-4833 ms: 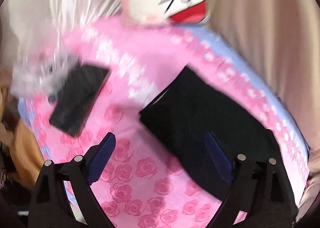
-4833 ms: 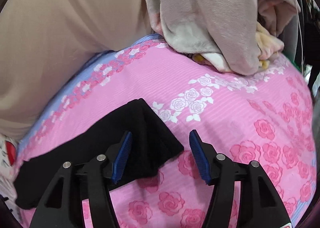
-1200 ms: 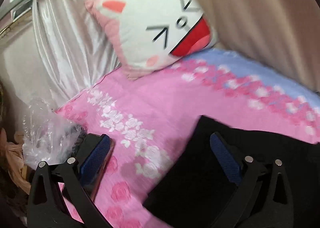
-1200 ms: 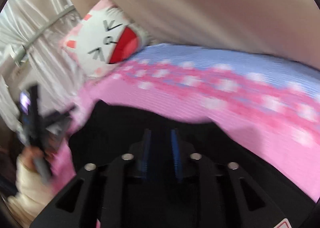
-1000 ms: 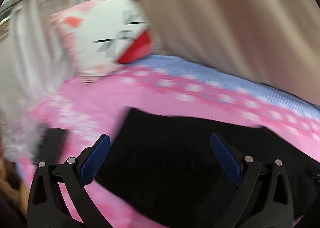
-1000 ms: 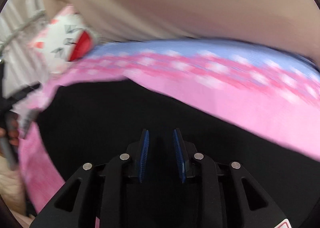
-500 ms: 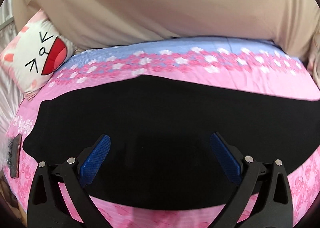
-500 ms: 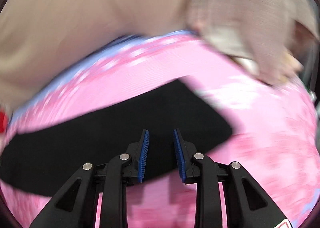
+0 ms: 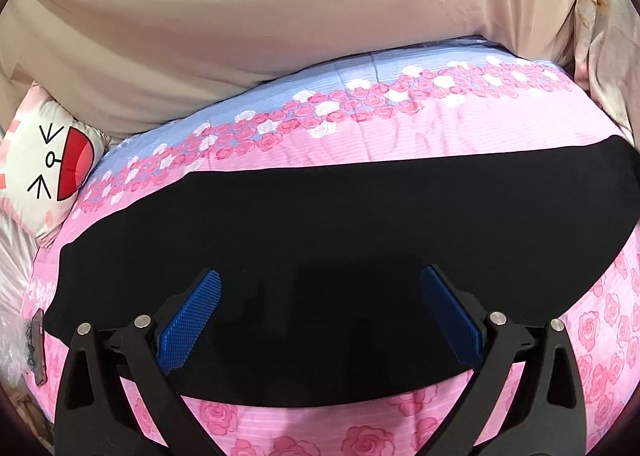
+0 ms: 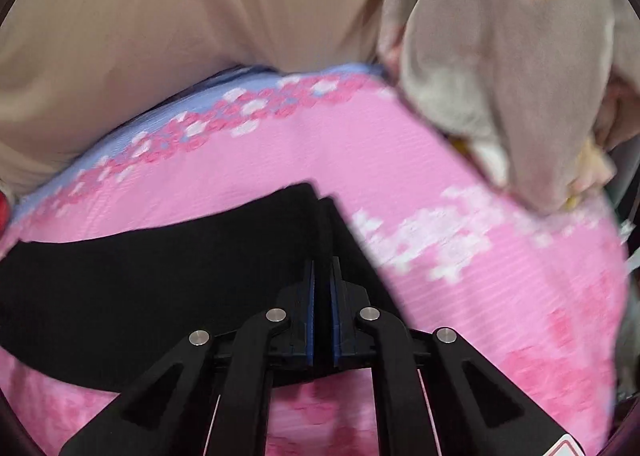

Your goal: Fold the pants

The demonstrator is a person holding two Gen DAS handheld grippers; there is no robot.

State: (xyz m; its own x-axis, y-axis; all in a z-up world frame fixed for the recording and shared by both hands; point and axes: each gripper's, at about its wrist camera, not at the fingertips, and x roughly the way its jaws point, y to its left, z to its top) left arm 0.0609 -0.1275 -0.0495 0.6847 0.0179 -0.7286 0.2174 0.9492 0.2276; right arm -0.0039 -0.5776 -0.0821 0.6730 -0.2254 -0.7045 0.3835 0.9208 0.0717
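Note:
The black pants (image 9: pixel 340 232) lie flat in a long band across the pink rose-print bed cover (image 9: pixel 400 135). My left gripper (image 9: pixel 320 308) is open wide and empty, above the middle of the near edge of the pants. In the right wrist view the pants (image 10: pixel 160 276) end at a corner near the centre. My right gripper (image 10: pixel 322 296) is shut on the pants, pinching the black fabric at that right end, with the cloth rising between the blue pads.
A white cat-face pillow (image 9: pixel 40 163) lies at the far left. A beige sheet (image 9: pixel 280 15) hangs behind the bed. A heap of pale blankets (image 10: pixel 500 75) sits at the right end. A dark phone (image 9: pixel 36 348) and clear plastic lie at the left edge.
My right gripper has closed fully onto the right end of the pants and lifted the cloth. My left gripper has drawn back a little over the middle of the pants, staying open.

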